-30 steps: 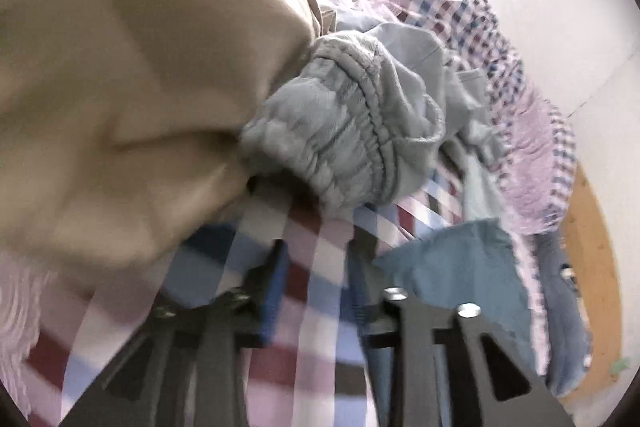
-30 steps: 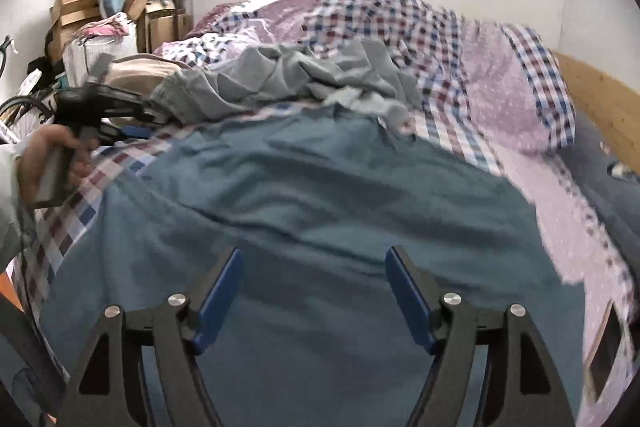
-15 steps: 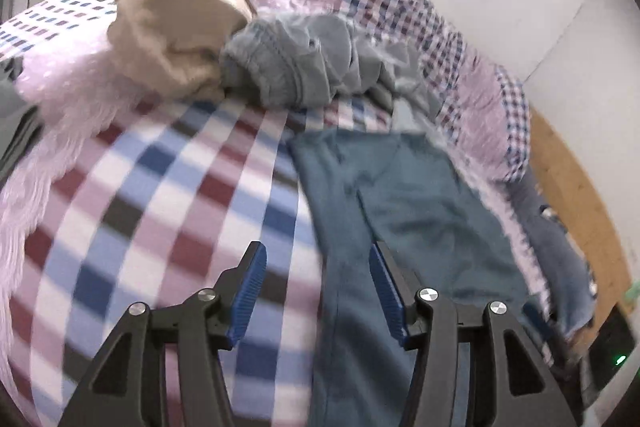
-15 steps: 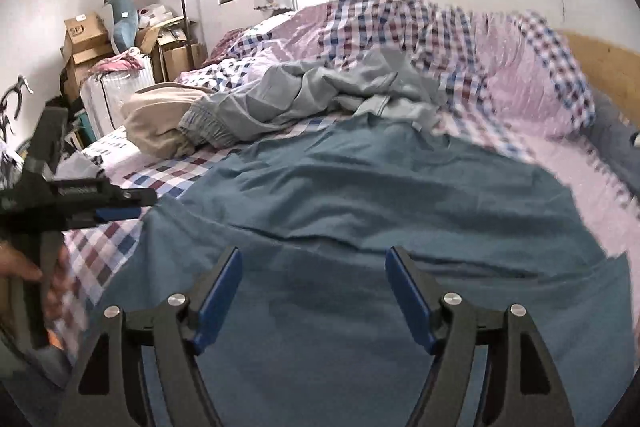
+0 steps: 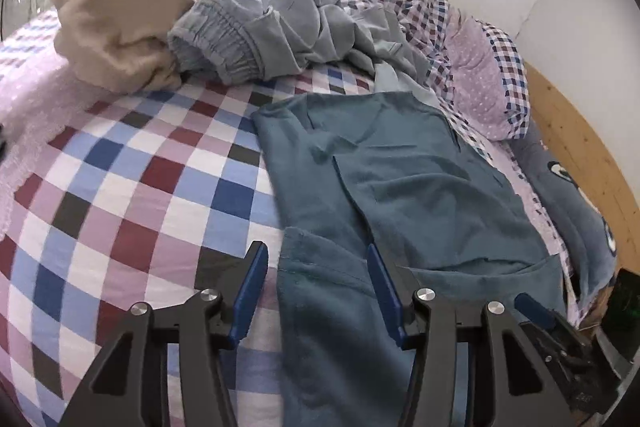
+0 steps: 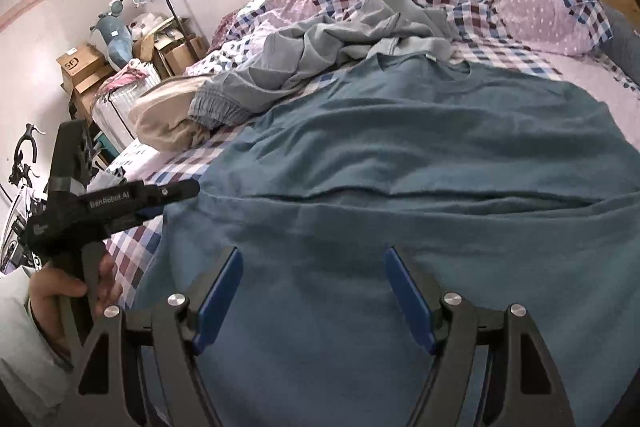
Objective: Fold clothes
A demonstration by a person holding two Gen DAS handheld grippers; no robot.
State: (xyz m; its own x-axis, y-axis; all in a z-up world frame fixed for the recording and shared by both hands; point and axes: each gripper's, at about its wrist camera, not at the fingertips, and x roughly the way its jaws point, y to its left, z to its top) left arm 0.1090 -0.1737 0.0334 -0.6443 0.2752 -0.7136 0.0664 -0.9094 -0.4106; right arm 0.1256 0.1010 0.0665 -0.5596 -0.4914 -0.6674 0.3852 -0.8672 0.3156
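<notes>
Surface: bed (image 5: 132, 187) under a checked cover.
Room: cardboard boxes (image 6: 86, 67) at ten o'clock in the right view.
Blue shirt (image 6: 420, 155): spread flat mid-bed, lightly creased.
Grey trousers (image 5: 280, 31): crumpled at twelve o'clock, touching a beige garment (image 5: 116, 27).
Left gripper (image 5: 316, 291): jaws closing over the shirt's edge, not pinching.
Right gripper (image 6: 314, 299): jaws spread above the shirt.

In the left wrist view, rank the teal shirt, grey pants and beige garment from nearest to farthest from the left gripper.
1. Teal shirt: its edge lies between the left gripper's closing jaws.
2. Grey pants: bunched beyond the shirt, centre.
3. Beige garment: upper left, touching the pants' waistband.
</notes>
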